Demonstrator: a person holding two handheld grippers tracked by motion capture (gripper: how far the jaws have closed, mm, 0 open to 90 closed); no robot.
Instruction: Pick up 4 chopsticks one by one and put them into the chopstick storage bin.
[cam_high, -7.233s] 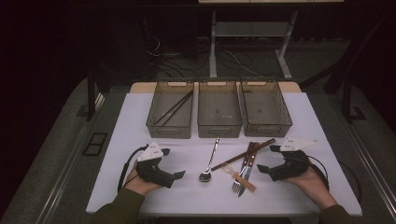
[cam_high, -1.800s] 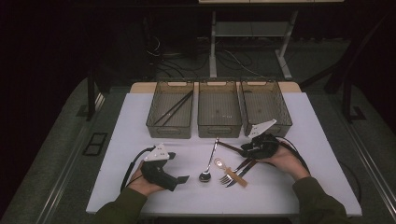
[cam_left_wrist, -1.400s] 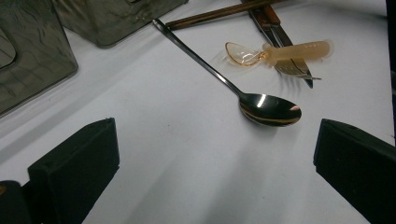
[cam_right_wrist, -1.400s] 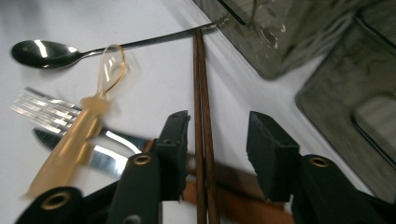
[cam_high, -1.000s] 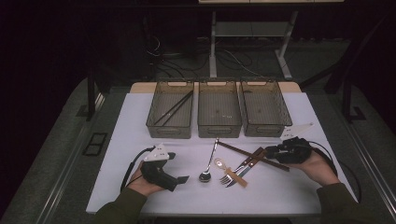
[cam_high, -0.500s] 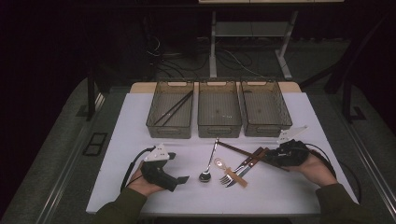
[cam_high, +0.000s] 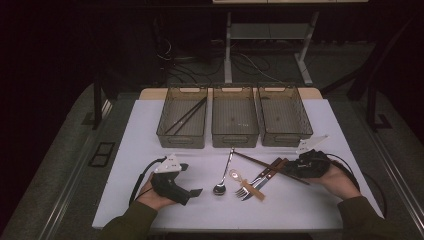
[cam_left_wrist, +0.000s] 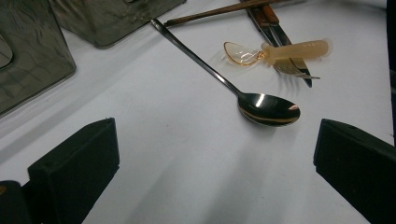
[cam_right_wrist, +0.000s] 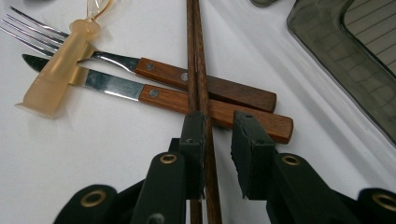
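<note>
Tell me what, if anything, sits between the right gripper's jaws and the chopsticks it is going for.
Nothing visible does. In the right gripper view the right gripper has its jaws on either side of the chopsticks, with a gap left on one side. The chopsticks lie across the wooden handles of the fork and knife, so those sit underneath, not in between.

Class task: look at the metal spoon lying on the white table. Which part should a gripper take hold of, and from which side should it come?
Grip the spoon by its thin handle, about midway, coming straight down with the fingers either side. The handle lies flat and bare on the table, clear of the fork and plastic spoon; the rounded bowl would likely slip.
</note>
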